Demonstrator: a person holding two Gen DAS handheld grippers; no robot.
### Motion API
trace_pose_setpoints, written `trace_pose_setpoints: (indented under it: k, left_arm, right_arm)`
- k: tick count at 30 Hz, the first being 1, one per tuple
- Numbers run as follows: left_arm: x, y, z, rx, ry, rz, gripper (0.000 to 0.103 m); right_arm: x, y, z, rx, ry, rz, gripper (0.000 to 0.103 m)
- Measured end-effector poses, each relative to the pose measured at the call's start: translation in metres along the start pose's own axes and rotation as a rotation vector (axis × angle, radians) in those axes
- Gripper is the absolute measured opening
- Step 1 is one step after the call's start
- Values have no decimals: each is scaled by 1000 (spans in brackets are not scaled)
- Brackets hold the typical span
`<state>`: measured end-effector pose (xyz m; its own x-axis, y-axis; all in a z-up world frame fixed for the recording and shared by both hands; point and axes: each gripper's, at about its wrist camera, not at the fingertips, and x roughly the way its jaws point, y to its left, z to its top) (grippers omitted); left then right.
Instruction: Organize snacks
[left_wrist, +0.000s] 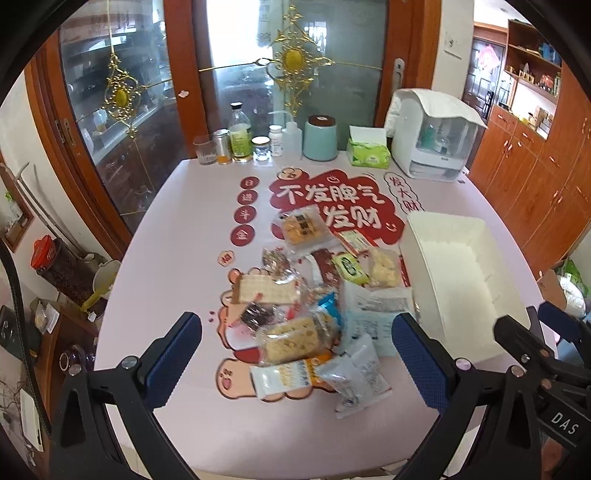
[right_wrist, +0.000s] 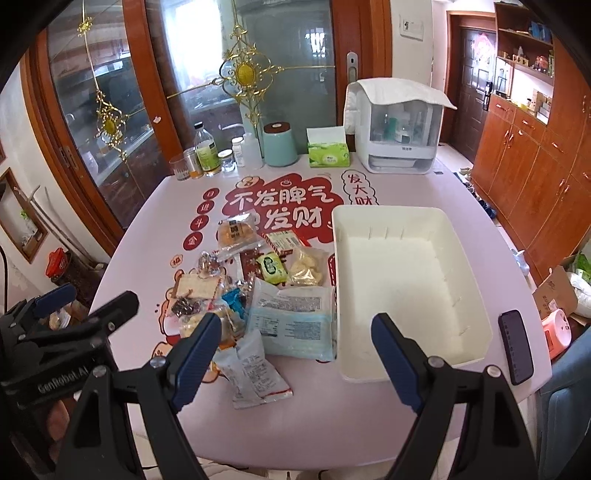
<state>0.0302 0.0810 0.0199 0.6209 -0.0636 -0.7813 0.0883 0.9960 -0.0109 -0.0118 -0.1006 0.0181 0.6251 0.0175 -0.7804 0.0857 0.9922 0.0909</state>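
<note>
A loose pile of wrapped snacks (left_wrist: 306, 295) (right_wrist: 251, 288) lies mid-table on a pink cloth with red lettering. It includes a round cake in clear wrap (left_wrist: 299, 229) (right_wrist: 236, 234), a green-yellow packet (left_wrist: 351, 267) (right_wrist: 271, 267), a large pale-blue pack (left_wrist: 373, 314) (right_wrist: 291, 317) and a white sachet (left_wrist: 354, 380) (right_wrist: 251, 373). Right of the pile stands an empty white bin (left_wrist: 443, 229) (right_wrist: 388, 210). My left gripper (left_wrist: 295, 354) hovers open above the pile's near side. My right gripper (right_wrist: 297, 350) is open too, above the sachet and the bin's near left corner. Neither holds anything.
A dark phone (right_wrist: 515, 347) lies right of the bin near the table edge. Along the far edge stand several bottles and jars, a teal canister (left_wrist: 320, 138) (right_wrist: 280, 144), a green tissue box (left_wrist: 369, 151) (right_wrist: 328, 151) and a white appliance (left_wrist: 432, 140) (right_wrist: 399, 129). Wooden cabinets line the right.
</note>
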Motion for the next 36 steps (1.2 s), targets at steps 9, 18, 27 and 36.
trace_pose_setpoints:
  k: [9,18,27,36]
  left_arm:
    - [4,66,24,11,-104,81,102]
    - [55,115,29,41,-15,-2,102]
    - [124,95,2,264,102,-178,102]
    - [194,43,-32,575,252,-310,102]
  right_arm:
    - [-3,32,8,-17,-61,-74,84]
    - [36,56,1,8,15,-78,84]
    - [95,63,-42,35,171,-72,84]
    - [143,58,-88,53,304,-66,84]
